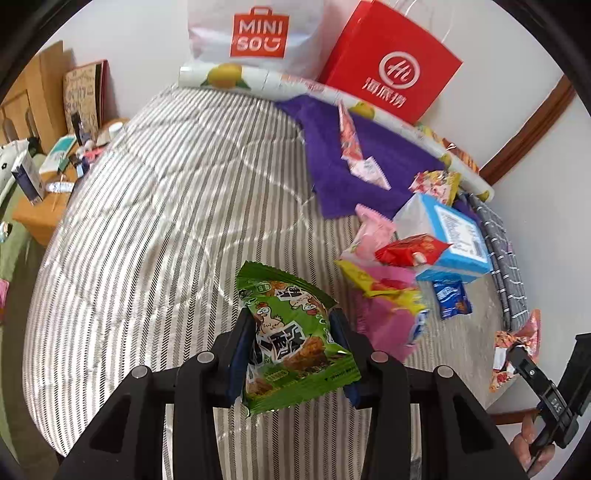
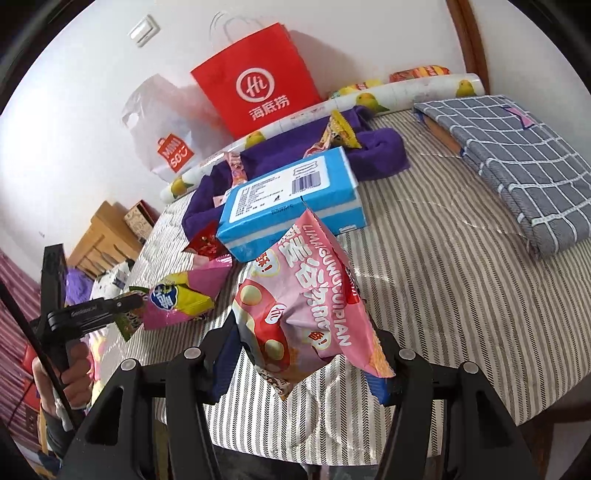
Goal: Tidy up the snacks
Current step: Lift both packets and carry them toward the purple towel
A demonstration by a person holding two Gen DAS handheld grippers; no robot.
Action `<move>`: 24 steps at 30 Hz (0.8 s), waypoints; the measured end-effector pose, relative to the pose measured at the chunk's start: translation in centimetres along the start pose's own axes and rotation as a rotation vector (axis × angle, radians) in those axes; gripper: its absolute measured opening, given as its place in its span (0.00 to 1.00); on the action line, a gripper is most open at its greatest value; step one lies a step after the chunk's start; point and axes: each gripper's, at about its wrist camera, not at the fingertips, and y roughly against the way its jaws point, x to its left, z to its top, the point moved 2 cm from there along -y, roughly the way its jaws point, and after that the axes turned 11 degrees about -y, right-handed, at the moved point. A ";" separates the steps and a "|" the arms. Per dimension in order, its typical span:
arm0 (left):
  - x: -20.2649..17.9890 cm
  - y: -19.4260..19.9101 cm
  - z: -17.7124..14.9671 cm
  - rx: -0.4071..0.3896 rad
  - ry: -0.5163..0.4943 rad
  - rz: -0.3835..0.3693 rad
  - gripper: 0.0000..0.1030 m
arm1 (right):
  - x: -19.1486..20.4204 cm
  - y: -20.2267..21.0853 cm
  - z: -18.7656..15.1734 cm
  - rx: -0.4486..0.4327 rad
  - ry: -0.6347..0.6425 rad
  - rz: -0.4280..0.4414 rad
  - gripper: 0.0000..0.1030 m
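My left gripper (image 1: 293, 325) is shut on a green snack packet (image 1: 288, 314) printed with cartoon chickens, and holds it above the striped tablecloth (image 1: 166, 206). In the right wrist view that same gripper (image 2: 125, 306) shows at the far left with the green packet (image 2: 129, 325) in it. My right gripper (image 2: 306, 343) is shut on a pink snack bag (image 2: 306, 291) that stands tilted between its fingers. It appears in the left wrist view at the lower right edge as the right gripper (image 1: 517, 354) with the pink bag (image 1: 517, 336). A pile of loose snack packets (image 1: 384, 280) lies by a blue box (image 1: 447, 236).
A purple cloth (image 1: 354, 155) with a few packets on it lies at the back. A red paper bag (image 1: 391, 62), a white plastic bag (image 1: 255, 33) and a lemon-print roll (image 1: 229, 75) stand by the wall. A folded grey checked cloth (image 2: 517, 155) lies at the right. A cluttered wooden cabinet (image 1: 40, 218) stands left.
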 end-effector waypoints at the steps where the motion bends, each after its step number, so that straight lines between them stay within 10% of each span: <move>1: -0.2 0.3 0.1 -0.007 -0.003 -0.002 0.38 | 0.0 0.2 0.0 -0.003 -0.004 -0.005 0.56; 24: -8.6 5.7 1.5 -0.092 -0.115 -0.114 0.38 | 1.9 4.6 0.4 -0.076 0.030 -0.025 0.56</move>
